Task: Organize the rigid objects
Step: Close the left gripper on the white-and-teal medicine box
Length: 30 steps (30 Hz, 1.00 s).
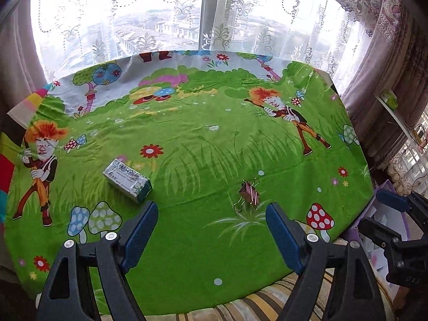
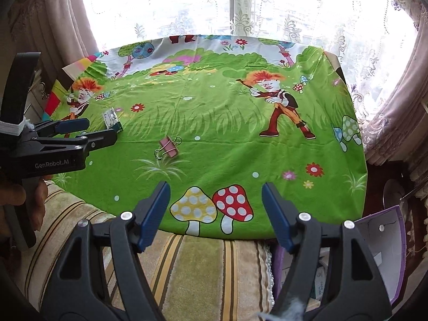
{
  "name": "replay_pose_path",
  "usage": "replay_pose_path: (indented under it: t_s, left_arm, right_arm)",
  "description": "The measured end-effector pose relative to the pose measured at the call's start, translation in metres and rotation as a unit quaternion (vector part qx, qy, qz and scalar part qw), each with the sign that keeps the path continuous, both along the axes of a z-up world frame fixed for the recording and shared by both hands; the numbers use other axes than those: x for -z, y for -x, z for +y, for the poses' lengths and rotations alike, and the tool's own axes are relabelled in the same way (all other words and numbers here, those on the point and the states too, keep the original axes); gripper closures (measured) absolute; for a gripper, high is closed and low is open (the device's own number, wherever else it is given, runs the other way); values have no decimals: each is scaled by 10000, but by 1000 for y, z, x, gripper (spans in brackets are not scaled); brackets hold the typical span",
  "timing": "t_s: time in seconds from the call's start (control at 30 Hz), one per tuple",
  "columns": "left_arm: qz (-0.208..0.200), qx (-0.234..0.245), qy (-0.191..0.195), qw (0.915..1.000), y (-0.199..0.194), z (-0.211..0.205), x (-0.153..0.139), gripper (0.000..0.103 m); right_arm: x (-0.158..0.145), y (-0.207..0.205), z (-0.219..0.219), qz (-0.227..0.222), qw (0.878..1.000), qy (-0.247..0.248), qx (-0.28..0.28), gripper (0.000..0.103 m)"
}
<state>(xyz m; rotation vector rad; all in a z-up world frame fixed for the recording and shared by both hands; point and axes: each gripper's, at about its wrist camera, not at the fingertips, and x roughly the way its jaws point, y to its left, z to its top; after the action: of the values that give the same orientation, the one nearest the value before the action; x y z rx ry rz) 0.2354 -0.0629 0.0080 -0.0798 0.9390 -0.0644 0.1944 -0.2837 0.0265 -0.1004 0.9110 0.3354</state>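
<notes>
Left gripper (image 1: 211, 214): pitched steeply down over the near part of the table; blue-padded jaws stood wide apart, nothing between them, nothing touched. In the right wrist view the same tool (image 2: 83, 131) entered from the left edge, gripped by a hand (image 2: 24, 192) low at that edge.

Right gripper (image 2: 216, 195): likewise tilted down, positioned over the near table edge; jaws parted broadly and empty, pads clear of all objects. Its tips (image 1: 385, 214) showed at the right margin of the left wrist view.

Binder clip (image 1: 249, 192): pink body, wire handles, lay on the cloth just beyond the left gripper's right pad, untouched. In the right wrist view the clip (image 2: 168, 147) sat ahead and left of the right gripper.

Small box (image 1: 127, 184): white and green printed carton, lay flat on the cloth beyond the left gripper's left pad, well apart from the clip.

Tablecloth (image 1: 214, 139): bright green cartoon print with mushrooms, flowers and orange-haired figures, covering the table.

Striped cushion (image 2: 203, 272): beige, yellow and brown bands, below the near table edge.

Purple-edged box (image 2: 385, 243): open, white inside, at the right beside the table.

Lace curtains (image 2: 294, 13): behind the table, over a bright window.
</notes>
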Motion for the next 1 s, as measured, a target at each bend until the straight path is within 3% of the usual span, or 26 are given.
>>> replay_pose_path:
  t_s: [0.17,0.3,0.4,0.57,0.63,0.73,0.83,0.87,1.0]
  left_arm:
    - [335,-1028,613,9922,-33,65,12,19]
    - [543,-1488,1038,9819,-51,102,23,19]
    - [840,-1856,1504,9674,-64,126,39,19]
    - [1391,-2490,2094,9353,-80,149,77,19]
    - [1476,-2613,2210,9279,-86,151,87,19]
    - [1430,-2510,1853,9393,-93,140,86,19]
    - [1427,-2005,961,9645,-99,120,87,27]
    - [1403,-1872,652,9701,-99,113,87,36]
    - [1364,-1569,351,9775,-90,104,86,61]
  right_arm:
    - [3,-24,12,64,9999,-137,34,29]
    - [7,-44,26,188,9997,-152,6,29]
    - [12,-56,41,272,9994,-195,-86,29]
    - [23,-75,59,472,9983,-324,-89,29]
    - [27,-83,63,580,9974,-437,0,29]
    - [34,-93,68,725,9956,-579,92,29]
    - [42,-100,75,865,9945,-577,122,29]
    - [45,-101,77,904,9941,-582,135,29]
    - [55,-104,86,1015,9932,-563,114,29]
